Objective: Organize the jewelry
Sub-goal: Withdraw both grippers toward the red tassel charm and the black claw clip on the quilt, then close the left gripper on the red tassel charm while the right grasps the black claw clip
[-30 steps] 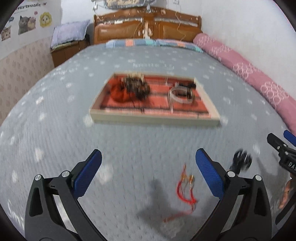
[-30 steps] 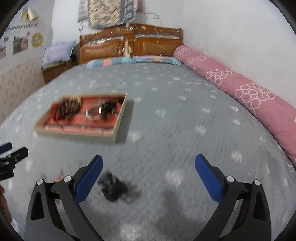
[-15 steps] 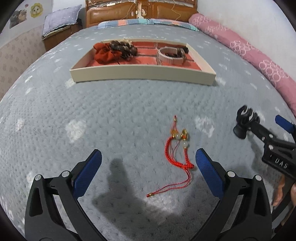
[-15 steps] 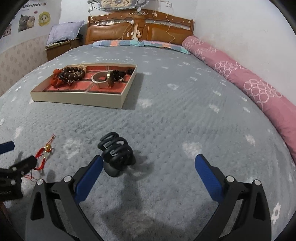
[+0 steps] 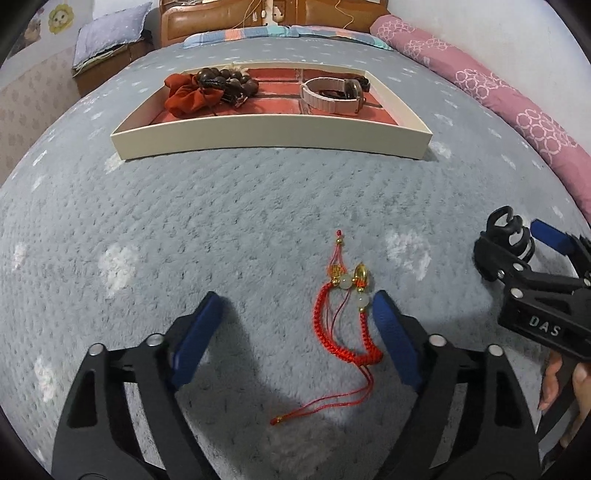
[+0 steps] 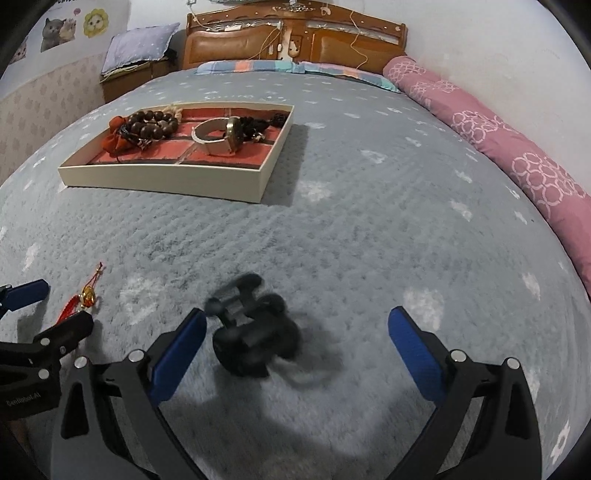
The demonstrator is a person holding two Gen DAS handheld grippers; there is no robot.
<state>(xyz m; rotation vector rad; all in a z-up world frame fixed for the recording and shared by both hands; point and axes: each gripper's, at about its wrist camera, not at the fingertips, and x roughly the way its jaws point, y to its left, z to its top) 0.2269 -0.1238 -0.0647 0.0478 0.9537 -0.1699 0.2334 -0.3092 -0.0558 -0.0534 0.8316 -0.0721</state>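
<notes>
A red cord bracelet point(image 5: 345, 325) with jade and gold beads lies on the grey bedspread, just inside the right finger of my open left gripper point(image 5: 295, 332). It also shows in the right wrist view point(image 6: 83, 299). A black hair claw clip point(image 6: 251, 328), blurred, lies between the fingers of my open right gripper point(image 6: 295, 350), near the left finger; it shows in the left wrist view point(image 5: 508, 232) too. A cream tray point(image 5: 273, 134) with a red lining stands further up the bed and holds a red scrunchie point(image 5: 188, 94), brown beads point(image 5: 229, 81) and a pale watch point(image 5: 332, 92).
The tray shows in the right wrist view point(image 6: 166, 177) at the left. A pink bolster point(image 6: 517, 151) runs along the bed's right edge by the wall. A wooden headboard point(image 6: 295, 33) stands at the far end. A nightstand point(image 6: 125, 81) stands at far left.
Both grippers have come lower and closer to the bedspread. The red bracelet now lies between the left fingers. The clip sits deeper between the right fingers and looks blurred.
</notes>
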